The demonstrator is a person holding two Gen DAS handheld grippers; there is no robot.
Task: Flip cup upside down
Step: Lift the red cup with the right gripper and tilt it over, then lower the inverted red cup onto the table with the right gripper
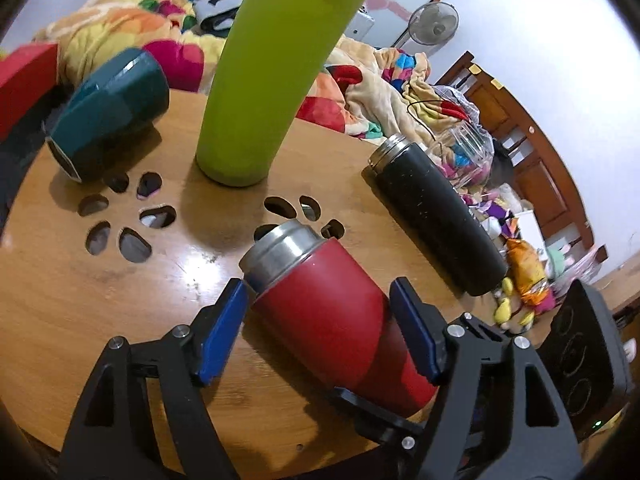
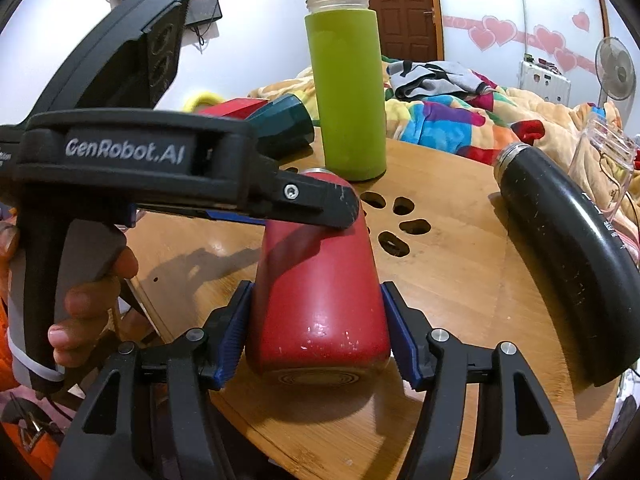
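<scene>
Red cup [image 2: 320,280] lies flat beside the green bottle [image 2: 346,92], base toward our right gripper [image 2: 316,336], left gripper [image 1: 320,320] mid-body, both clamping it.

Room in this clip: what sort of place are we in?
Most likely a bedroom at home. Behind the round wooden table lies a heap of colourful blankets; a standing fan is by the wall, which bears pink heart stickers.

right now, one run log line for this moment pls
step: grasp | red cup: on its side on table | left gripper: around its body | right gripper: around its base end | flip: not yet done
</scene>
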